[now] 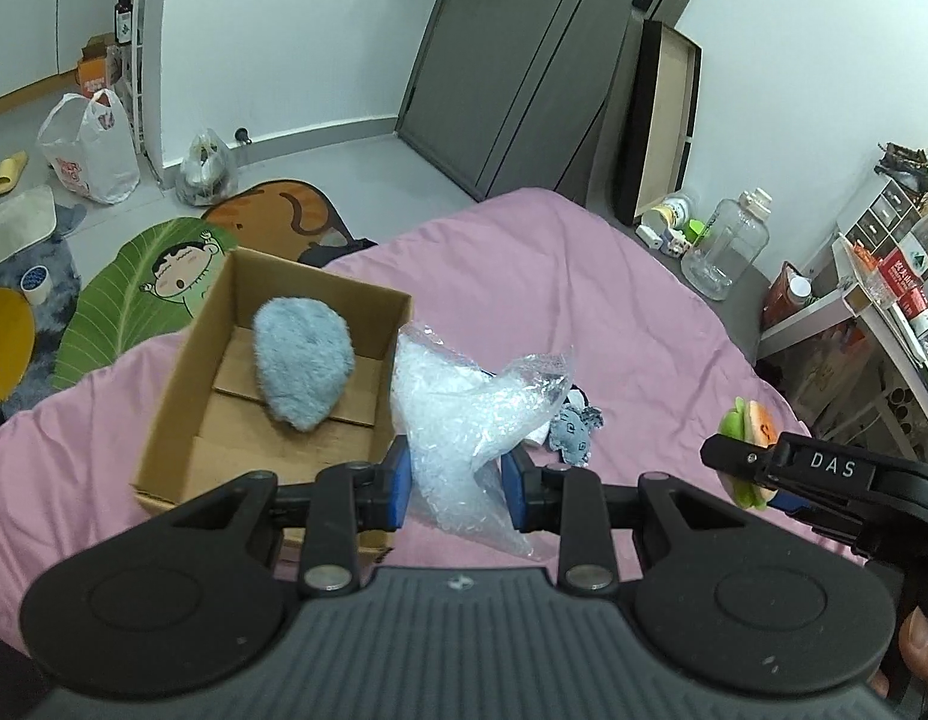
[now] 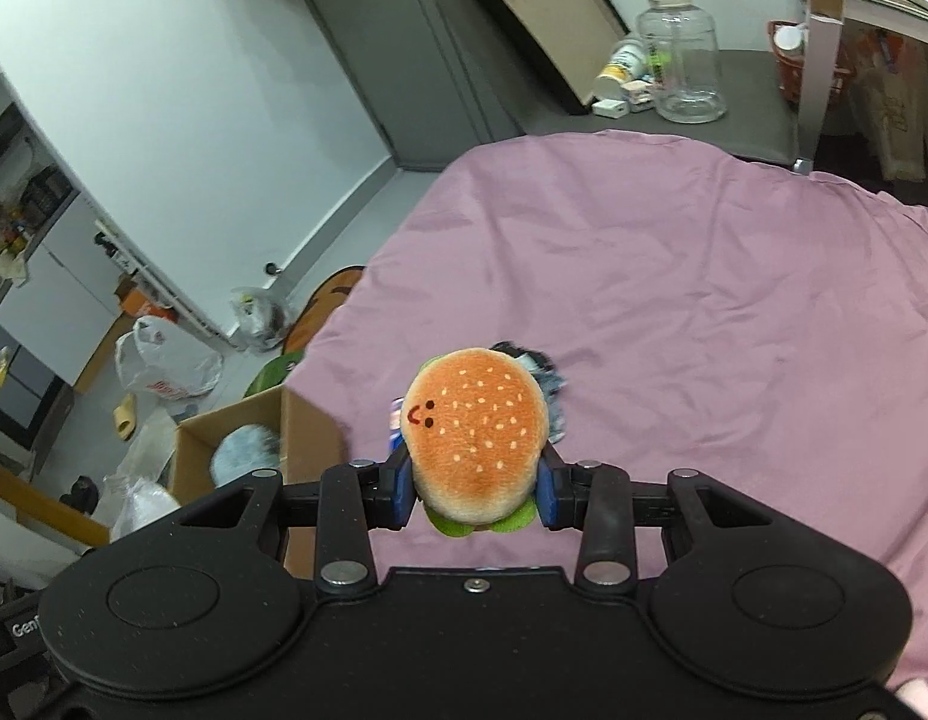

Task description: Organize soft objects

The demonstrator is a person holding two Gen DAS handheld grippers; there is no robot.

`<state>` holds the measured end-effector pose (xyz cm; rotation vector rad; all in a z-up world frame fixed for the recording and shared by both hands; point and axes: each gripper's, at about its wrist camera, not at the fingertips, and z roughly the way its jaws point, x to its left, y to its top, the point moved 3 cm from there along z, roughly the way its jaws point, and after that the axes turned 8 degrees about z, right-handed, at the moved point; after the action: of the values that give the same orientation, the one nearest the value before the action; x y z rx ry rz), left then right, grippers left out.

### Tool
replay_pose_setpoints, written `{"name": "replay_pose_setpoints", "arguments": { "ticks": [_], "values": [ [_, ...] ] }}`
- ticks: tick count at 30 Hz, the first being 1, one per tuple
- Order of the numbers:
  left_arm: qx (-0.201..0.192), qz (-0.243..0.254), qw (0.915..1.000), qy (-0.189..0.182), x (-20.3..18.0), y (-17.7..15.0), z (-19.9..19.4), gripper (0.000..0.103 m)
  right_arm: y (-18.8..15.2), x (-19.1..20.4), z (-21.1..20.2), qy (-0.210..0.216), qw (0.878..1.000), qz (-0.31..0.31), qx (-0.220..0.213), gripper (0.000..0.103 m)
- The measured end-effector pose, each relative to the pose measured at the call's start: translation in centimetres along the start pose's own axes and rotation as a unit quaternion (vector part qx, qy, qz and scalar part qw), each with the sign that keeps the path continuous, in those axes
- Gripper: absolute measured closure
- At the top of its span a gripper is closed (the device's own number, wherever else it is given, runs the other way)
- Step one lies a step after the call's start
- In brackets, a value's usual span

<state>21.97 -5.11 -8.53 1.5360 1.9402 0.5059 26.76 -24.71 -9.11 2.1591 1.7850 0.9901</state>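
My left gripper [image 1: 458, 489] is shut on a crumpled sheet of clear bubble wrap [image 1: 464, 402], held above the pink bed just right of an open cardboard box [image 1: 182, 420]. A fluffy grey-blue plush [image 1: 302, 360] lies inside the box. A small grey-blue soft toy [image 1: 574, 429] lies on the bed behind the wrap. My right gripper [image 2: 475, 495] is shut on a hamburger plush [image 2: 475, 438] with a smiling face, held above the bed; it also shows in the left wrist view [image 1: 751, 426]. The box [image 2: 296, 432] sits left of it.
The pink bedsheet [image 2: 703, 312] spreads ahead and right. On the floor are plastic bags [image 1: 89, 150], cartoon mats [image 1: 146, 294], a clear water jug [image 1: 727, 246] and a cluttered shelf [image 1: 883, 294]. A grey door [image 1: 523, 60] stands behind.
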Motion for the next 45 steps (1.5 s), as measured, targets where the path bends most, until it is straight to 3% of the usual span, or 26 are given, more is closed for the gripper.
{"name": "replay_pose_setpoints", "arguments": {
  "ticks": [22,35,45],
  "values": [
    [-0.032,-0.012,0.9993,0.014,7.0,1.1,-5.0,0.073,-3.0,9.2,-1.6,0.036,0.998,-0.042,-0.001,0.066],
    [-0.029,-0.03,0.999,0.015,9.9,2.2,-4.6,0.073,-3.3,12.7,-0.2,0.037,0.997,-0.069,0.009,0.066],
    [0.001,-0.046,0.9989,0.013,11.8,2.5,-1.8,0.073,-4.3,14.2,2.9,0.041,0.994,-0.085,0.046,0.065]
  ]
}}
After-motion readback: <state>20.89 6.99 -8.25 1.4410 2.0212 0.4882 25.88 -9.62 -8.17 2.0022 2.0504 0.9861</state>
